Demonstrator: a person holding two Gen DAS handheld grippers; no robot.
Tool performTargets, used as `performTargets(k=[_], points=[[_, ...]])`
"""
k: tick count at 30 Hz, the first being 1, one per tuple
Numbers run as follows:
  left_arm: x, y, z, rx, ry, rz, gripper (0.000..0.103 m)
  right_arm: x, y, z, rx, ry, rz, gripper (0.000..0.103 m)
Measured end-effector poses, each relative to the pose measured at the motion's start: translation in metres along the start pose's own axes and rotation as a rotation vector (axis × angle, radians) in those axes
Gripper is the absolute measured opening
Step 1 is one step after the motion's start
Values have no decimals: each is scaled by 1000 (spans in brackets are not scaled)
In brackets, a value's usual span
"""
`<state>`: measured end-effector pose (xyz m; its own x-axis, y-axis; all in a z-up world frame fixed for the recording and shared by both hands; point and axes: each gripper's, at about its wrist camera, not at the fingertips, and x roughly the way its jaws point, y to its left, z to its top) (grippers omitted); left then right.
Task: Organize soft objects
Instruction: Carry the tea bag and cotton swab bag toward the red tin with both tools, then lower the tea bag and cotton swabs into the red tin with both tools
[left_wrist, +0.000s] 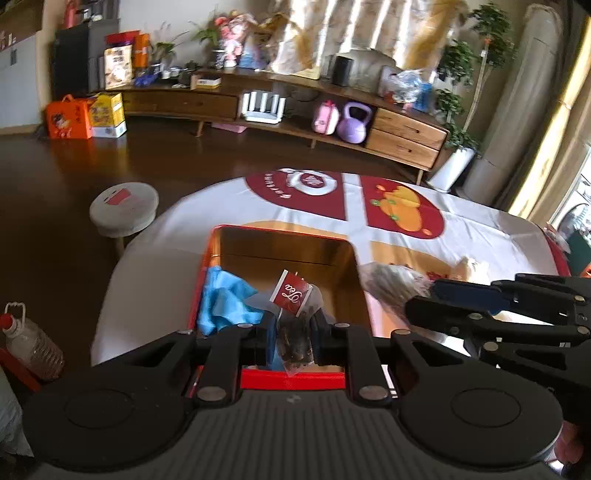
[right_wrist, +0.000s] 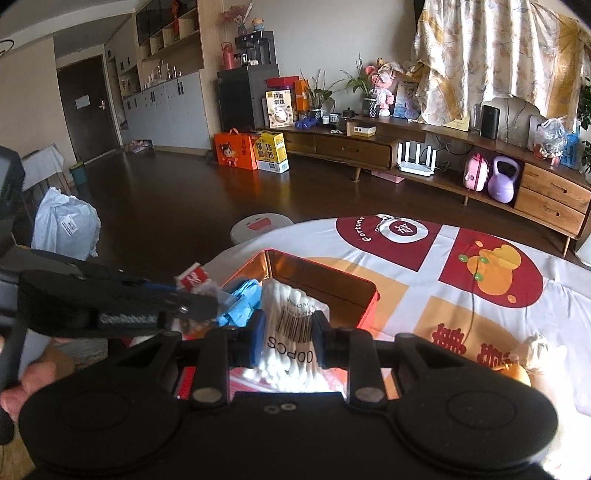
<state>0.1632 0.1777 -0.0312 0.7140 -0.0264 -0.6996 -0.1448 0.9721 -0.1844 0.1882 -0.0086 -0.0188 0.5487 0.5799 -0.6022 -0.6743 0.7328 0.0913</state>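
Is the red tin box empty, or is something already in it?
Not empty. Crumpled blue gloves lie in the red tin box at its left side; the rest of its gold floor shows bare.

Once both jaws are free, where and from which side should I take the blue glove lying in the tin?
Probably pinch the raised crumpled fold near the middle of the blue glove, coming down from above. It lies bunched against the left wall of the red tin, so a sideways approach looks blocked, and the upstanding folds give something to close on.
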Motion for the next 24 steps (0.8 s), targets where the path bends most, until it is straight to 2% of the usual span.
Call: performTargets(k=[10, 24], points=[[38, 23, -2, 1, 69, 33, 18, 53, -6, 8, 0, 48, -33, 26], [94, 18, -1, 15, 142, 41, 18, 128, -22, 16, -30, 128, -72, 26]])
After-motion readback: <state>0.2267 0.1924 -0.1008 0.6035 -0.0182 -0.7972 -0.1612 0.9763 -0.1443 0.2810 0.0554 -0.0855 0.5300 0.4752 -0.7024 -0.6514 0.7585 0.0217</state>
